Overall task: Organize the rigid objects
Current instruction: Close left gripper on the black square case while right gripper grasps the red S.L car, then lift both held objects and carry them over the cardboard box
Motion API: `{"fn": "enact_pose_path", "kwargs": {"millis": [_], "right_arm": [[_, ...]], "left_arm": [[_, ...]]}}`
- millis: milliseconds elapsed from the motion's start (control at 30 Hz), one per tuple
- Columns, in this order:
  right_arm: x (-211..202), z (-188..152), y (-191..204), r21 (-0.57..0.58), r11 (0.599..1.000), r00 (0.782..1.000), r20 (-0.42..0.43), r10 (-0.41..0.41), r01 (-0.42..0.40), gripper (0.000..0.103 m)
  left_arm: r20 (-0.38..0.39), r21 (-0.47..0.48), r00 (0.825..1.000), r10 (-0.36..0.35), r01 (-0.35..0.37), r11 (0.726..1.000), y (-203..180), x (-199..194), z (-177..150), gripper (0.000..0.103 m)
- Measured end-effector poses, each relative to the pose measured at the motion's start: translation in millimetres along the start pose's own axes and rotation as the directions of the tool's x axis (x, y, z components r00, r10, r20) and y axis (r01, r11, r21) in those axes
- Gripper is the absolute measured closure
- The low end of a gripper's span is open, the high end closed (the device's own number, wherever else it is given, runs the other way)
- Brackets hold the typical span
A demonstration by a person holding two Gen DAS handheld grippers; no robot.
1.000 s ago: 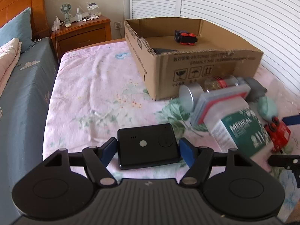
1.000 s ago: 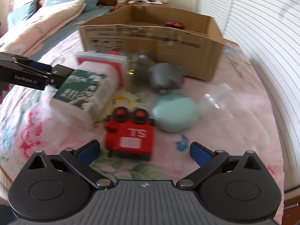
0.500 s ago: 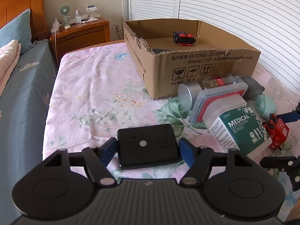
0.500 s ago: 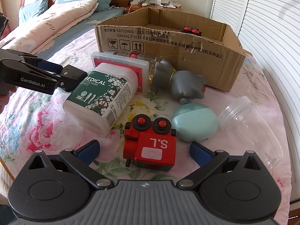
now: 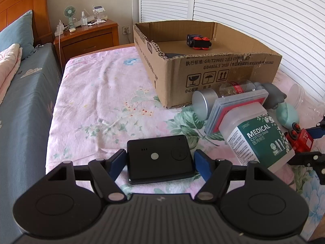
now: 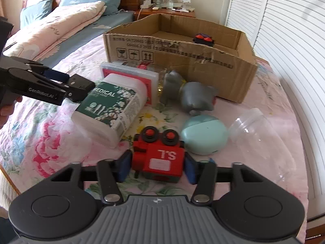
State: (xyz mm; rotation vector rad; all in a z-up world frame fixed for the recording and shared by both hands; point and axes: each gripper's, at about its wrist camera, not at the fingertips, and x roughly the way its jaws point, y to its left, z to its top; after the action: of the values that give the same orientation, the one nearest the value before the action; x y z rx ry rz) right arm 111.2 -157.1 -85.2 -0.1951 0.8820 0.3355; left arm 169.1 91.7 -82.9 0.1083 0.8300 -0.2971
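My left gripper [image 5: 160,161] is shut on a flat black device [image 5: 158,148], which rests on the pink floral bedspread [image 5: 97,111]. My right gripper [image 6: 158,167] has its jaws closing on a red blocky toy [image 6: 160,152] marked "TS" with two red knobs; both blue pads press its sides. An open cardboard box [image 5: 213,75] stands behind, with a small red-wheeled toy car [image 5: 199,41] inside. In the right wrist view the left gripper [image 6: 79,87] sits at the left, beside a cotton swab box [image 6: 113,107].
Before the cardboard box lie a pink flat case [image 5: 239,105], a silver-lidded jar [image 5: 203,103], a grey figurine [image 6: 193,95], a teal egg-shaped case [image 6: 204,138] and a clear plastic cup [image 6: 260,134]. A nightstand [image 5: 87,38] and another bed [image 5: 20,101] are at the left.
My right gripper went from wide open to closed on the red toy's sides, having come in a little around it. The left gripper and black device stayed put.
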Motion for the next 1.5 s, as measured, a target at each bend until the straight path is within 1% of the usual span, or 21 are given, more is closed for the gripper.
{"fn": "enact_pose_path", "kwargs": {"millis": [167,367,433,533,733,900,967,1000,1067,1100,1133,1167,1233,1300,1400,1500], "right_arm": [[-3,-3,-6,0.01,1.0,1.0,-0.017,-0.001,0.001,0.047],[0,0,-6,0.028,1.0,1.0,-0.014,-0.002,0.002,0.045],[1,1,-4,0.02,1.0,1.0,-0.015,-0.012,0.013,0.045],[0,1,-5,0.025,1.0,1.0,-0.021,-0.015,0.016,0.047],[-11,5,-12,0.024,1.0,1.0,-0.01,-0.01,0.01,0.047],[-22,11,-18,-0.002,1.0,1.0,0.003,-0.009,0.009,0.047],[-27,15,-20,-0.016,1.0,1.0,0.013,-0.012,0.013,0.047],[-28,17,-21,-0.024,1.0,1.0,0.018,-0.017,0.018,0.047],[-31,20,-23,-0.038,0.999,0.999,0.027,-0.025,0.027,0.047],[-32,21,-24,-0.041,0.999,0.999,0.032,-0.031,0.032,0.047],[-33,22,-25,-0.041,0.999,0.999,0.036,-0.032,0.034,0.047],[-34,22,-25,-0.041,0.999,0.999,0.039,-0.03,0.031,0.047],[-35,20,-25,-0.04,0.999,0.999,0.042,-0.023,0.025,0.047],[-35,19,-25,-0.042,0.999,0.999,0.037,-0.017,0.019,0.047],[-34,17,-23,-0.044,0.999,0.999,0.031,-0.009,0.011,0.047],[-34,17,-22,-0.036,0.999,0.999,0.032,-0.008,0.009,0.047]], "left_arm": [[-0.01,0.0,1.0,0.003,-0.003,1.0,-1,0,0,0.031],[-0.007,-0.011,1.0,0.017,-0.017,1.0,-3,1,1,0.029],[-0.008,-0.015,1.0,0.014,-0.014,1.0,-2,1,1,0.032],[-0.018,-0.013,1.0,0.009,-0.009,1.0,-1,0,2,0.033],[-0.043,0.02,0.999,-0.008,0.009,1.0,-4,-6,3,0.033],[-0.041,0.057,0.999,-0.027,0.03,0.998,-6,-24,10,0.034],[-0.028,0.079,0.999,-0.032,0.034,0.996,-7,-32,15,0.065],[-0.034,0.083,0.999,-0.04,0.043,0.996,-6,-35,18,0.077],[-0.036,0.07,0.998,-0.06,0.063,0.996,-4,-38,23,0.076],[-0.035,0.075,0.998,-0.059,0.062,0.995,-4,-38,24,0.071],[-0.037,0.086,0.998,-0.057,0.06,0.994,-5,-37,23,0.06],[-0.033,0.093,0.998,-0.052,0.055,0.994,-6,-37,21,0.053],[-0.028,0.115,0.998,-0.057,0.059,0.992,-10,-36,14,0.028],[-0.038,0.147,0.996,-0.087,0.091,0.985,-14,-34,8,0.027],[-0.083,0.186,0.988,-0.127,0.141,0.972,-20,-24,0,0.027],[-0.09,0.21,0.986,-0.139,0.155,0.965,-23,-12,-2,0.025]]}}
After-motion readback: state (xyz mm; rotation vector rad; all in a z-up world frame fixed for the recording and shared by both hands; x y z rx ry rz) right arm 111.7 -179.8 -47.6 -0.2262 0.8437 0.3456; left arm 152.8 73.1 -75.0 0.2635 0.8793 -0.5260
